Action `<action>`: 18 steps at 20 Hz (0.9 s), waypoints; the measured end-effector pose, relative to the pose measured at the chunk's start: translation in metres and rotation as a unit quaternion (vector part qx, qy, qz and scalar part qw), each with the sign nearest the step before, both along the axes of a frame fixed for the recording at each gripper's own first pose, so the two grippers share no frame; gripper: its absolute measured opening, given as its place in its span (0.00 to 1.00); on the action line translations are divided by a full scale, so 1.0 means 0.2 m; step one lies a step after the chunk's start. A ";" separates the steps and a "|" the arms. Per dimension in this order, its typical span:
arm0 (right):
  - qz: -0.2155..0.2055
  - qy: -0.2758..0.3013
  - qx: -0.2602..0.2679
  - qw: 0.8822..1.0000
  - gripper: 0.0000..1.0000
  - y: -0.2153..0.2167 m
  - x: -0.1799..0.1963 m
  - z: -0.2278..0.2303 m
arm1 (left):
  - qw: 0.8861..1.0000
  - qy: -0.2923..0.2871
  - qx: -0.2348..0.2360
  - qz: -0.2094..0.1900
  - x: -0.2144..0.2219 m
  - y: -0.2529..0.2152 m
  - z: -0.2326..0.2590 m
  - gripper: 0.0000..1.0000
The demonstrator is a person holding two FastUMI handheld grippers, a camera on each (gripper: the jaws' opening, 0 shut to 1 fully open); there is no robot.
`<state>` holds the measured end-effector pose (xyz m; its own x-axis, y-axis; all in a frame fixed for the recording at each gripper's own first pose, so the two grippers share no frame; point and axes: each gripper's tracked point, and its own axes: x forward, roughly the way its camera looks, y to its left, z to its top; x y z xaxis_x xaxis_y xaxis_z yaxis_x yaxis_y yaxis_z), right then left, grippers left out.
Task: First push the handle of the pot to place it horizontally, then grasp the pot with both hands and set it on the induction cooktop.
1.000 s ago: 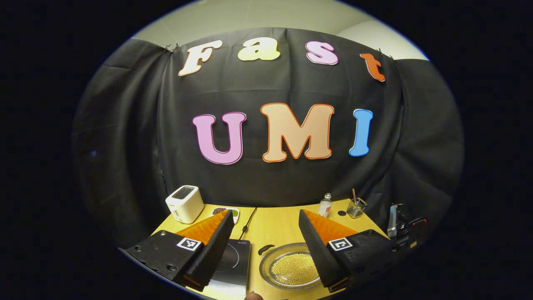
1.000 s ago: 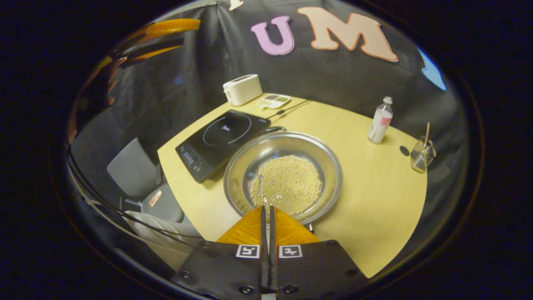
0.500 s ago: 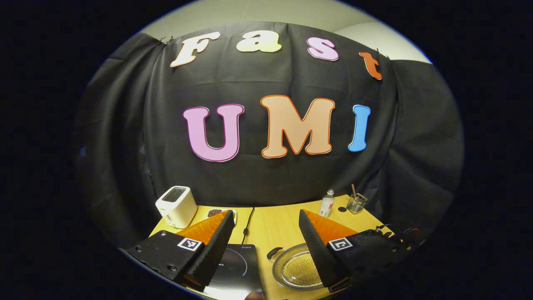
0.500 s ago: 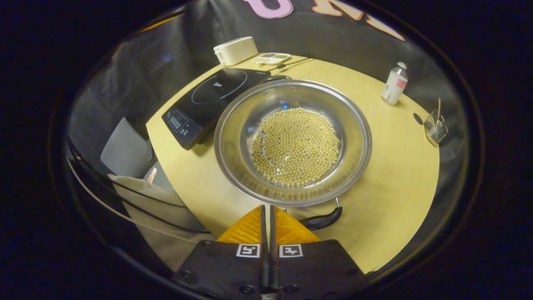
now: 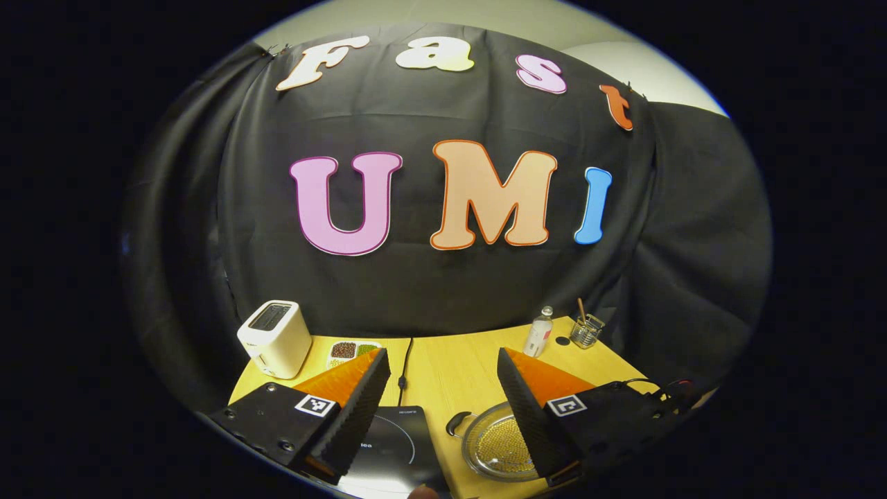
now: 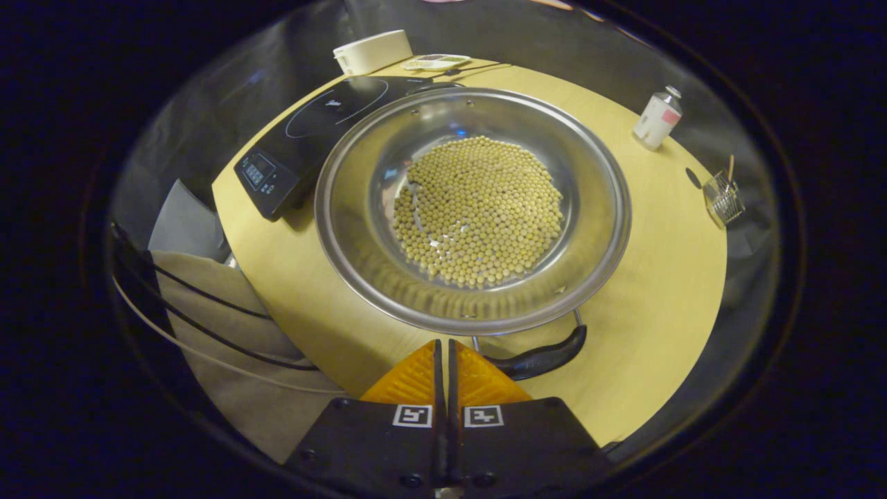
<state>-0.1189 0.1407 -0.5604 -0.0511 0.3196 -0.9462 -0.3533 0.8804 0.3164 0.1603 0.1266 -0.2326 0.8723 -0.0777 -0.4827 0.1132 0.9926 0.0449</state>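
A wide steel pot [image 6: 388,270] full of yellow beans [image 6: 478,208] sits on the wooden table, right of the black induction cooktop [image 6: 312,132]. Its near black handle [image 6: 547,355] lies just right of my right gripper [image 6: 443,343], whose orange fingers are shut together with nothing between them, close to the pot's near rim. In the left gripper view, my left gripper [image 5: 441,355] is open and held above the table's near side. Below it lie the cooktop [image 5: 398,443] and the pot [image 5: 495,447], with the pot's far handle [image 5: 454,423] towards the cooktop.
A white toaster [image 5: 274,337] and a small dish of beans [image 5: 350,348] stand at the back left, with a cord [image 5: 403,360] running to the cooktop. A small bottle [image 6: 655,114] and a glass holder [image 6: 724,197] stand at the back right. Cables and beige cloth [image 6: 229,346] hang off the table's left edge.
My right gripper has moved in and down towards the pot, bringing its near handle into sight. In the left gripper view the table has shrunk and shifted right. Both grippers kept their states.
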 end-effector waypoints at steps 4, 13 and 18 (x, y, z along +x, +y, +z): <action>-0.008 0.006 -0.013 1.000 0.03 -0.07 0.02 -0.03 | 1.000 0.007 -0.008 0.004 0.01 0.00 -0.03 0.95; -0.033 -0.001 -0.039 0.999 0.03 -0.23 0.11 -0.10 | 0.996 0.050 -0.058 0.036 -0.05 -0.01 -0.16 0.95; -0.065 -0.011 -0.052 0.996 0.00 -0.30 0.18 -0.12 | 0.989 0.096 -0.097 0.064 -0.12 -0.02 -0.29 0.96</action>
